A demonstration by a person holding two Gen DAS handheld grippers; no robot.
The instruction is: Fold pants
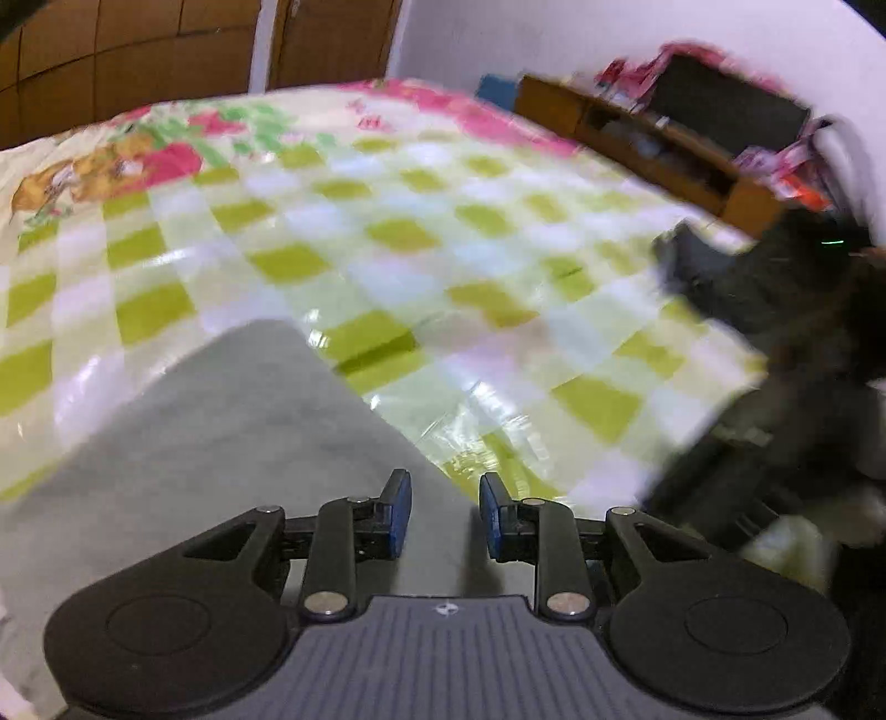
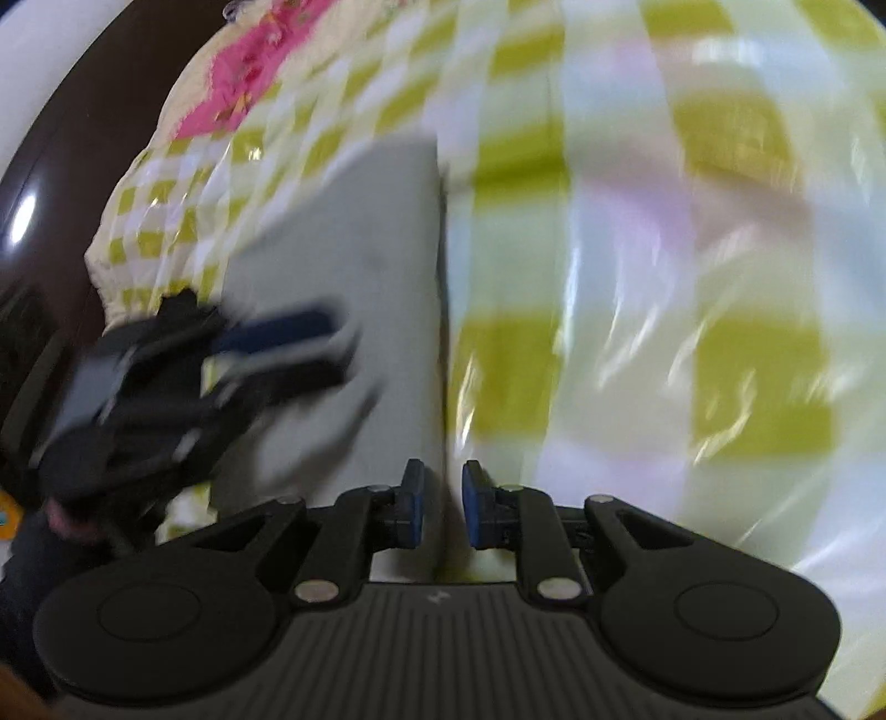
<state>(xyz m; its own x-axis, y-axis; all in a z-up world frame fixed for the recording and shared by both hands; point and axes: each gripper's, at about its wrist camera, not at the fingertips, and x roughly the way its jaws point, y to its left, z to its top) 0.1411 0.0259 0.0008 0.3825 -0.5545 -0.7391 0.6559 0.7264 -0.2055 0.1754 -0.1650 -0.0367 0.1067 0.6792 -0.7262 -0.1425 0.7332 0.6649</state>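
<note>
Grey pants (image 1: 221,432) lie flat on a bed with a green-and-white checked cover (image 1: 421,232). In the left wrist view they fill the lower left. My left gripper (image 1: 444,490) hovers over their right edge, its blue pads apart with nothing between them. In the right wrist view the pants (image 2: 354,266) form a long grey strip left of centre. My right gripper (image 2: 443,479) sits above their straight right edge, with a narrow gap between the pads and no cloth pinched. The left gripper (image 2: 260,354) shows there as a dark blur over the pants. The right gripper (image 1: 720,277) is a dark blur at the bed's right side.
A low wooden shelf unit (image 1: 681,160) with a dark screen and colourful clutter stands along the white wall beyond the bed. Brown wooden doors (image 1: 138,50) are at the back left. The bed's right edge (image 1: 714,421) drops to dark floor. Both views are motion-blurred.
</note>
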